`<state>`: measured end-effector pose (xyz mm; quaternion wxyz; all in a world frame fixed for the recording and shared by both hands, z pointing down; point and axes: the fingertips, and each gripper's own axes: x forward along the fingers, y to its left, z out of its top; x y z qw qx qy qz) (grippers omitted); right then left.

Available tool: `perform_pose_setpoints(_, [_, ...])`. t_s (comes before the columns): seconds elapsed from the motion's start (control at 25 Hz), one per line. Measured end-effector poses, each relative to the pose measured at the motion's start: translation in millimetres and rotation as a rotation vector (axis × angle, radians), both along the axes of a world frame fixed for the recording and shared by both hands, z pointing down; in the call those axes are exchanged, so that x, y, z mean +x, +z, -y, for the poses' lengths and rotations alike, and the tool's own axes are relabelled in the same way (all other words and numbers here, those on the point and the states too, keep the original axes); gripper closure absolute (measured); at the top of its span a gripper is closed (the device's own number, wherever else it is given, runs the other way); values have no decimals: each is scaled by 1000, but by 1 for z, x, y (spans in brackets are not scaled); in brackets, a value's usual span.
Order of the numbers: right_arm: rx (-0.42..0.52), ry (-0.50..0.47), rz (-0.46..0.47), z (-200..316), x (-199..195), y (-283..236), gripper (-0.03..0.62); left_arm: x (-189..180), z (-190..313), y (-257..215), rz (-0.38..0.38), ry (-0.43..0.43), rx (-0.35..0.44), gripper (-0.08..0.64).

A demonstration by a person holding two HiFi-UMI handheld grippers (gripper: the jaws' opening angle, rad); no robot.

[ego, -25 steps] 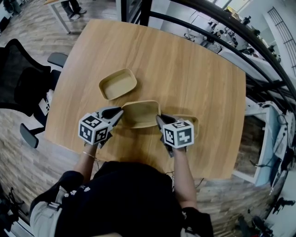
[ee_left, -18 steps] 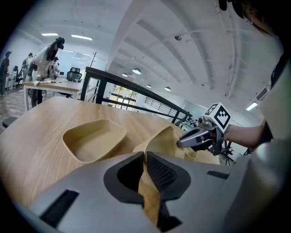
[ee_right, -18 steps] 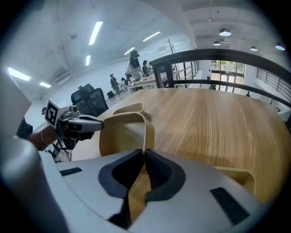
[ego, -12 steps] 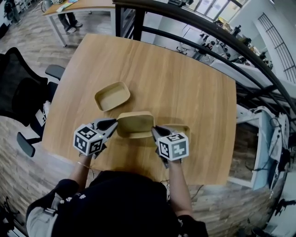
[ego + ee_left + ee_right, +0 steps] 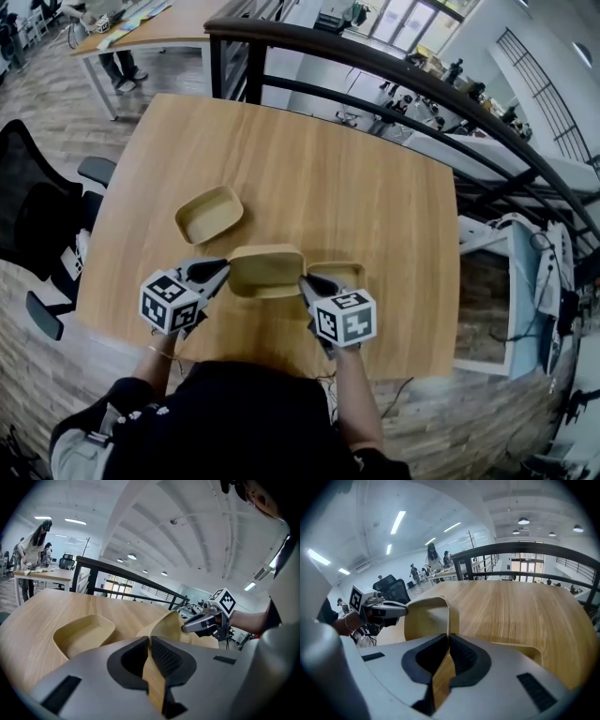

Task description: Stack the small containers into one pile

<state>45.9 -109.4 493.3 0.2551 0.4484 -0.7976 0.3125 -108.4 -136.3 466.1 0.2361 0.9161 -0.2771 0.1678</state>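
A wooden table [image 5: 281,131] fills the head view. At 10 o'clock from the held tub [image 5: 265,270] lies the left tub [image 5: 208,214], open side up and well apart from it. The right tub [image 5: 342,274] sits at 3 o'clock, just beside the held tub's end and partly covered by the right gripper [image 5: 305,282]. Off the table at 9 o'clock stands a black chair [image 5: 37,220]. A dark railing [image 5: 394,75] runs past the far edge from 12 to 3 o'clock. At 11 o'clock a person's legs [image 5: 120,66] show beside another desk [image 5: 141,14].

The held tub hangs over the near part of the table, carried between the two grippers.

The left gripper [image 5: 223,269] comes in from 8 o'clock, pointing toward 2 o'clock and tilted down. Its jaws have just been closing and stand almost together, pinching the thin rim at the tub's left end. The right gripper comes in from 5 o'clock, points toward 10 o'clock and tips down more steeply. Its jaws are likewise nearly closed, clamped on the rim at the right end.

The left forearm [image 5: 159,361] and right forearm [image 5: 356,394] reach forward from the body at 6 o'clock. In each gripper view the other gripper shows at the tub's far end.
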Motion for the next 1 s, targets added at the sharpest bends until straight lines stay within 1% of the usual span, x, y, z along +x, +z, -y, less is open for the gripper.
perform_pose_setpoints(0.2, [20,44,4,-13,17,-9,557,18,-9,-10,-14,43,20,523])
perform_pose_setpoints(0.36, [20,81,-5,-26,33,-13,557,35,-18,-16,-27,88,28,523])
perform_pose_setpoints(0.52, [25,114,-10,-38,55,-16,557,59,-24,-21,-35,128,33,523])
perform_pose_setpoints(0.64, [35,129,-5,-41,76,-19,557,80,-26,-22,-27,150,36,523])
perform_pose_setpoints(0.8, [34,141,16,-44,98,-21,557,103,-30,-24,-6,163,29,523])
perform_pose_setpoints(1.0, [2,124,16,-48,126,-19,557,130,-35,-21,-4,153,4,523])
